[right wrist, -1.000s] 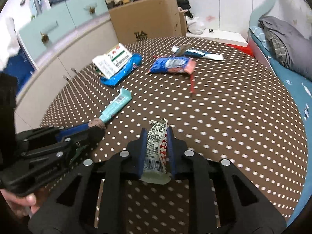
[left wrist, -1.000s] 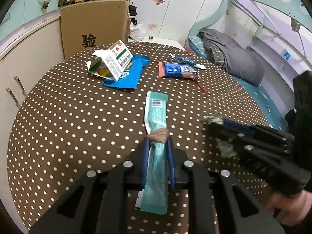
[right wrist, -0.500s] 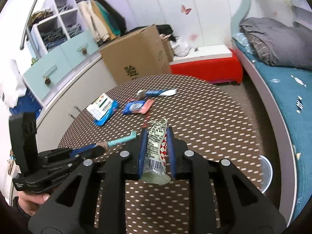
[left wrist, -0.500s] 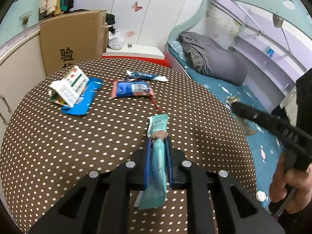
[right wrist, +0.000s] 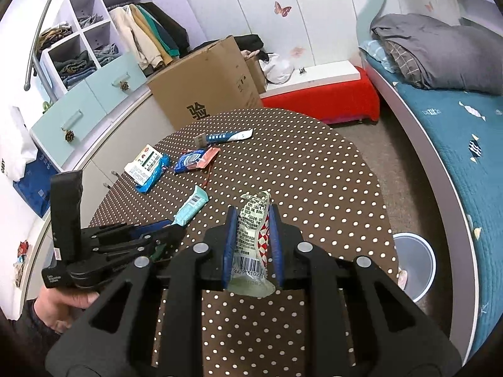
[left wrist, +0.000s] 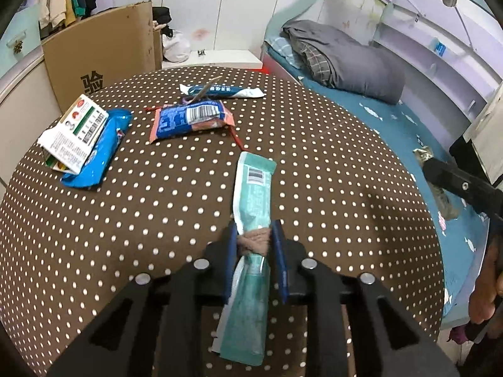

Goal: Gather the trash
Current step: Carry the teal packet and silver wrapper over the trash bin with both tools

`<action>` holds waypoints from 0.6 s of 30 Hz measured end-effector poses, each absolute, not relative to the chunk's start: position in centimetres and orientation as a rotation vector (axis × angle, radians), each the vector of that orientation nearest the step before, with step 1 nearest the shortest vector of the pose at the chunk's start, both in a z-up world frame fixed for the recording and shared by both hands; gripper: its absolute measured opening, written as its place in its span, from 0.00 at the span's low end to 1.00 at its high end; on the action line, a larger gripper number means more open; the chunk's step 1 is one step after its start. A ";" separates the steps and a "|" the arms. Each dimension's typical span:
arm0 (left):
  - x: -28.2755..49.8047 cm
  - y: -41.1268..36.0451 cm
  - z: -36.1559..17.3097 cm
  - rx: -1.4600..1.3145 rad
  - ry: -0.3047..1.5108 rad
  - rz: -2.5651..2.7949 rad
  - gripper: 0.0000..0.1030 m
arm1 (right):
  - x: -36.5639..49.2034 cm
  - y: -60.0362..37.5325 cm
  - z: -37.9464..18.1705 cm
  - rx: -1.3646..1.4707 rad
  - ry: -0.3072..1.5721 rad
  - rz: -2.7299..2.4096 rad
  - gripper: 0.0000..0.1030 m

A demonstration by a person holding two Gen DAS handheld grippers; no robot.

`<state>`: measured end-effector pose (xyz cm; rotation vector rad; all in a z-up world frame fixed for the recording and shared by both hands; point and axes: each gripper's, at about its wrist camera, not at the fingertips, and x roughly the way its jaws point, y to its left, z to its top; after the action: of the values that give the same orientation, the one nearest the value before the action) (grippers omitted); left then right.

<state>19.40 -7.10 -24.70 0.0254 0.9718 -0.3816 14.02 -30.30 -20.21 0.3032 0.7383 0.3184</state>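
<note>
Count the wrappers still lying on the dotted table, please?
3, plus a small carton: a blue one under that carton, a blue-and-pink one mid-table, and a long blue-and-white one at the far edge. More may be hidden.

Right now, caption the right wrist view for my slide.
Right gripper clamps a crumpled wrapper above the polka-dot table.

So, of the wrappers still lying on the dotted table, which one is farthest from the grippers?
The long blue-and-white wrapper at the far edge, near the cardboard box. The blue-and-orange packet and the blue wrapper under the white carton lie closer.
</note>
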 end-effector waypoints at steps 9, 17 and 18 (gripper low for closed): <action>18.4 -9.8 -22.0 -0.019 0.914 -0.448 0.20 | 14.4 -37.0 -19.4 0.359 0.689 0.213 0.20; 18.8 -15.0 -19.0 -0.058 0.872 -0.557 0.20 | 16.3 -46.6 -24.1 0.536 0.753 0.088 0.20; 18.9 -15.7 -18.8 -0.059 0.872 -0.570 0.20 | 16.7 -47.6 -25.3 0.566 0.776 0.078 0.20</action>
<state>18.92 -15.71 -18.80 -0.0591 0.8719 -0.5698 16.67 -47.60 -25.30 0.5656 0.7757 0.0778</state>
